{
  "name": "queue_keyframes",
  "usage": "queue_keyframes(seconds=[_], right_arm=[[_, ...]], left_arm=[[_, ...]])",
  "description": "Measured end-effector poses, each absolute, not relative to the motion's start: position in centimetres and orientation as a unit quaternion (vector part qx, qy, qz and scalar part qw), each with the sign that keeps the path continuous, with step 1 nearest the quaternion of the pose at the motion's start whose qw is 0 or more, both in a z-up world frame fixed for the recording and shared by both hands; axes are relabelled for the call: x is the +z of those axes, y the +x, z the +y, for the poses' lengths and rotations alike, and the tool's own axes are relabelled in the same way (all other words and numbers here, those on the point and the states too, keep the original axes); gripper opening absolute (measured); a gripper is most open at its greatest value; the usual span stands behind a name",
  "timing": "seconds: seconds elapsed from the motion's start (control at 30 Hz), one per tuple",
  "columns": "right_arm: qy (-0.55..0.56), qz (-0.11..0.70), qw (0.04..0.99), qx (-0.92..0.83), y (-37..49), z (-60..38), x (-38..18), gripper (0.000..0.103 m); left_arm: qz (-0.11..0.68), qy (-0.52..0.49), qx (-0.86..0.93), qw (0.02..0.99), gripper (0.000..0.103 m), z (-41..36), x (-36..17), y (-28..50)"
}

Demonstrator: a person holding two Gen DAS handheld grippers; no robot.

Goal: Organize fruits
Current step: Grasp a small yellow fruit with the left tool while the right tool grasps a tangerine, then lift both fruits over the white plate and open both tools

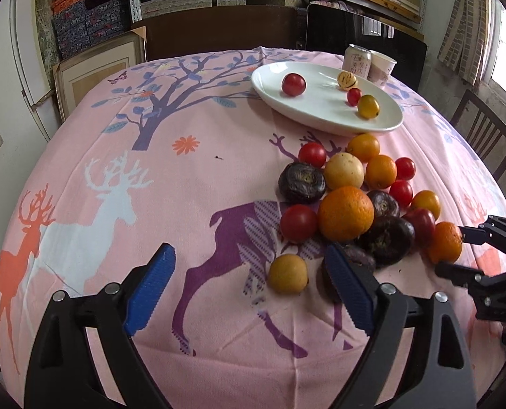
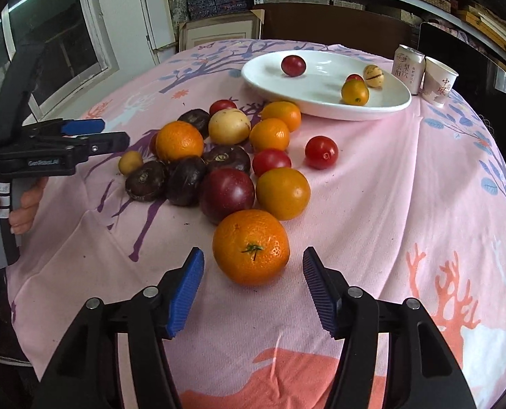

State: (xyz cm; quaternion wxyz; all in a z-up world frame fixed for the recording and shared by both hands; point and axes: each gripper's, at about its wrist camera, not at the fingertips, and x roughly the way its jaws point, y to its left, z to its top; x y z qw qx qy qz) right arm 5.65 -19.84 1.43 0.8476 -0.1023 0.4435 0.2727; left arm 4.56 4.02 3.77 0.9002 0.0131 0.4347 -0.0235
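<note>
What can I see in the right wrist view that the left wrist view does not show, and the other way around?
Only the right wrist view shows a hand holding the left gripper from the side, and the stem of the near orange between the open right fingers.

Only the left wrist view shows a wooden chair at the right and the white deer print.

Both show the plate with four fruits, the can, the cup and the fruit pile on the pink cloth.
</note>
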Motion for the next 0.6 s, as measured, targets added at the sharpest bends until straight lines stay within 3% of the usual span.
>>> queue_keyframes(seconds=[0.1, 0.3, 0.4, 0.43, 0.6], right_arm=[[-0.111, 0.436, 0.853, 0.266, 5.2, -19.5, 1.5, 0.045], [-0.099, 0.438, 0.852, 0.269, 4.9, -20.3, 1.5, 0.045], [-0.096, 0.438, 0.853, 0.267, 4.8, -20.5, 1.5, 0.045], [-0.095, 0.438, 0.853, 0.266, 4.7, -20.5, 1.5, 0.045], [-0.089, 0.430, 0.858, 0.266, 4.6, -20.8, 2.1, 0.045]], left_arm=[[0.452, 0.016, -0.023, 0.892, 0.088, 4.2, 2.7, 4.6], [0.471, 0.013, -0.050, 0.881, 0.071, 3.6, 1.5, 5.2], [0.465, 0.020, -0.072, 0.882, 0.051, 2.6, 1.3, 5.6], [0.463, 0.025, -0.080, 0.882, 0.028, 2.2, 1.4, 5.7], [0.465, 0.029, -0.072, 0.882, 0.027, 1.9, 1.9, 5.7]])
